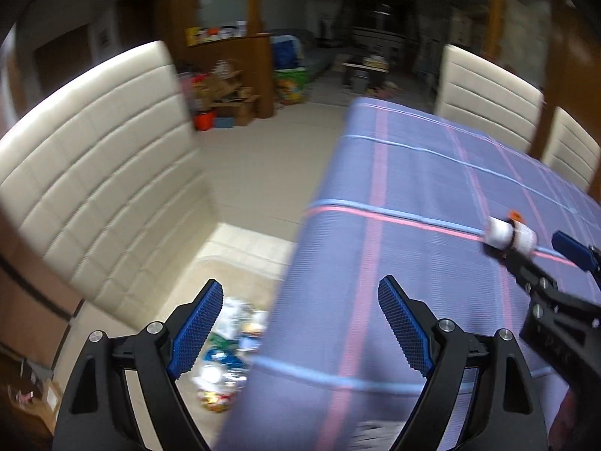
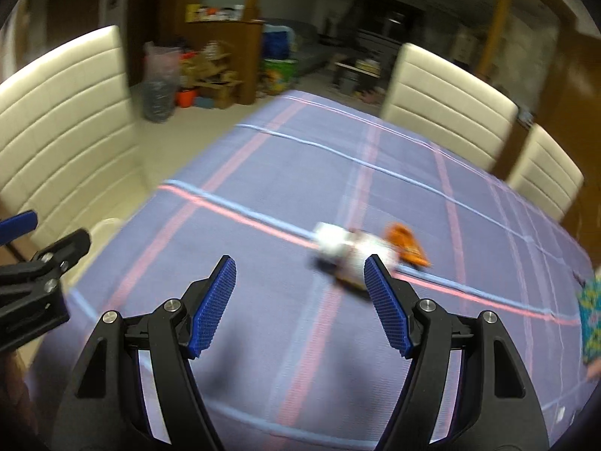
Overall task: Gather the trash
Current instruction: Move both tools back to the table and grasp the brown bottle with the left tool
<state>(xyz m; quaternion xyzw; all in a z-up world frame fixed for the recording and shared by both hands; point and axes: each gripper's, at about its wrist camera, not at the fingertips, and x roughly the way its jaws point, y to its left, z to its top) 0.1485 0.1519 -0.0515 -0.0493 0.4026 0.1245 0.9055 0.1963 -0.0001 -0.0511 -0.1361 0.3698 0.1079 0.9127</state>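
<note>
White crumpled wrapper (image 2: 351,253), roll-shaped, lies on the plaid-cloth surface (image 2: 263,150), blurred. An orange scrap (image 2: 407,242) touches it at its 2 o'clock. In the right wrist view it sits at about 1 o'clock from the right claw (image 2: 300,304), partly behind the right-hand finger. It looks light, soft and crushable, probably paper or plastic film; not fragile, may slide on the cloth. Best guess for hold: pinch across the fat middle of the roll, the short way, so it doesn't squirt out. The orange bit is thin and flat, harder to pinch; may need a separate grab.

Right claw: wide, nothing between the pads. Left claw (image 1: 300,334): wide, empty, hanging over the surface edge. At its 7 o'clock a pile of trash (image 1: 225,368) lies on the floor, beside the cream bench seat (image 1: 94,173). In the left wrist view the wrapper (image 1: 507,233) shows at 3 o'clock, just past the right claw's tip. A colourful packet (image 2: 589,323) sits at the surface's far right edge, only partly in view.
</note>
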